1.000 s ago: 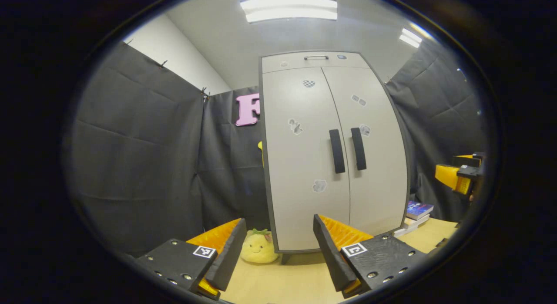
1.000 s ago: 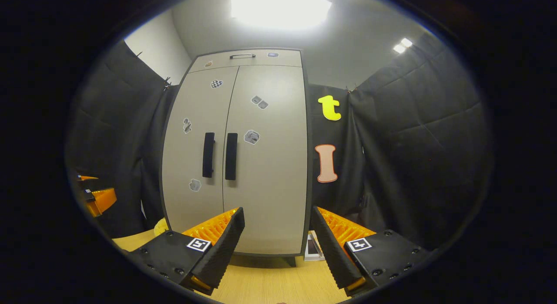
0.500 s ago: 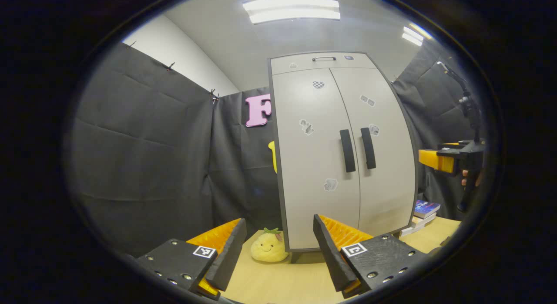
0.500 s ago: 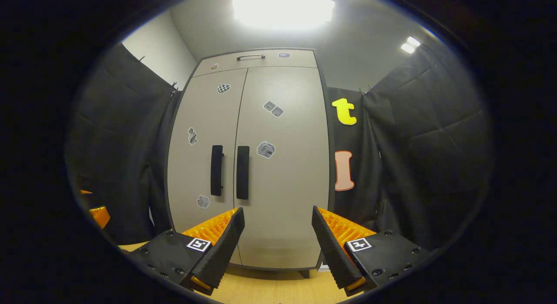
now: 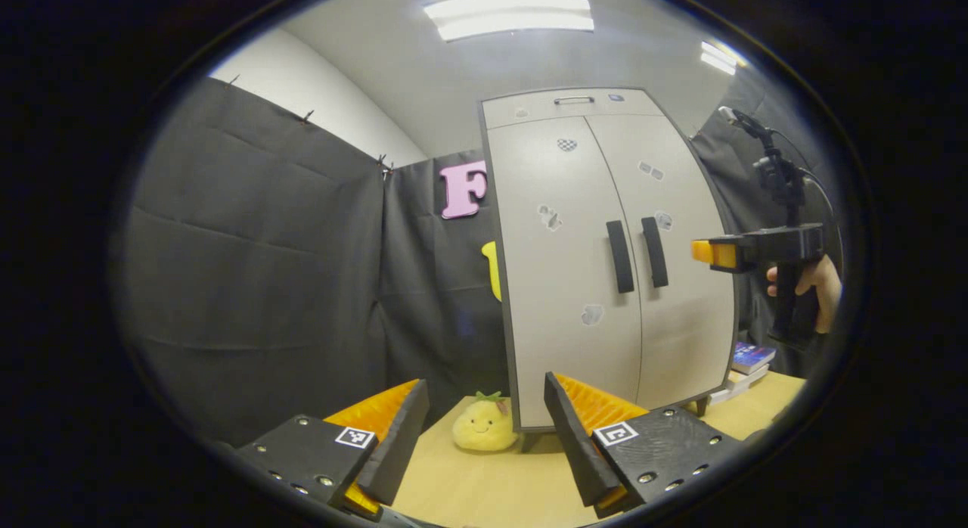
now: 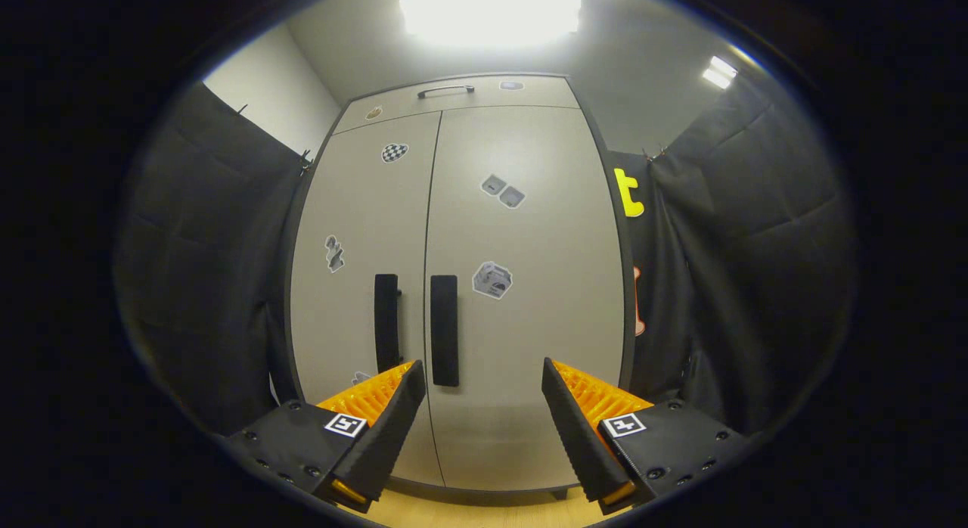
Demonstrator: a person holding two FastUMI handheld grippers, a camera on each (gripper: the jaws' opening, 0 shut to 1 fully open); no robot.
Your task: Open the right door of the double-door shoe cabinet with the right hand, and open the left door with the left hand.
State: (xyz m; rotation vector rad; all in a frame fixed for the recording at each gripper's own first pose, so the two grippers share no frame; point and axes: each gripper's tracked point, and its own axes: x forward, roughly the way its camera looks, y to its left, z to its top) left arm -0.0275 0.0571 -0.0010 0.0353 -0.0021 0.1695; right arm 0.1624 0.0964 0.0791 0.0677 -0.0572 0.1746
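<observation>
The pale grey double-door shoe cabinet [image 5: 605,271] [image 6: 469,286] stands on a wooden table, both doors shut. Two black vertical handles sit side by side at the centre: the left handle [image 5: 620,256] [image 6: 386,322] and the right handle [image 5: 655,252] [image 6: 444,330]. My right gripper [image 6: 480,396] is open, close to the right door, just right of the right handle. In the left gripper view, the right gripper [image 5: 715,253] is level with the handles, held by a hand [image 5: 813,278]. My left gripper [image 5: 484,418] is open, farther back, low and left of the cabinet.
A yellow plush toy [image 5: 484,426] lies on the wooden table [image 5: 499,482] at the cabinet's left foot. Stacked books [image 5: 745,361] lie at the cabinet's right side. Black cloth walls close in on both sides. A small top drawer handle [image 6: 445,90] sits above the doors.
My right gripper has risen and moved closer to the right door, so the cabinet looms larger. The left gripper view has swung left, shifting the cabinet rightward. Both grippers stay open.
</observation>
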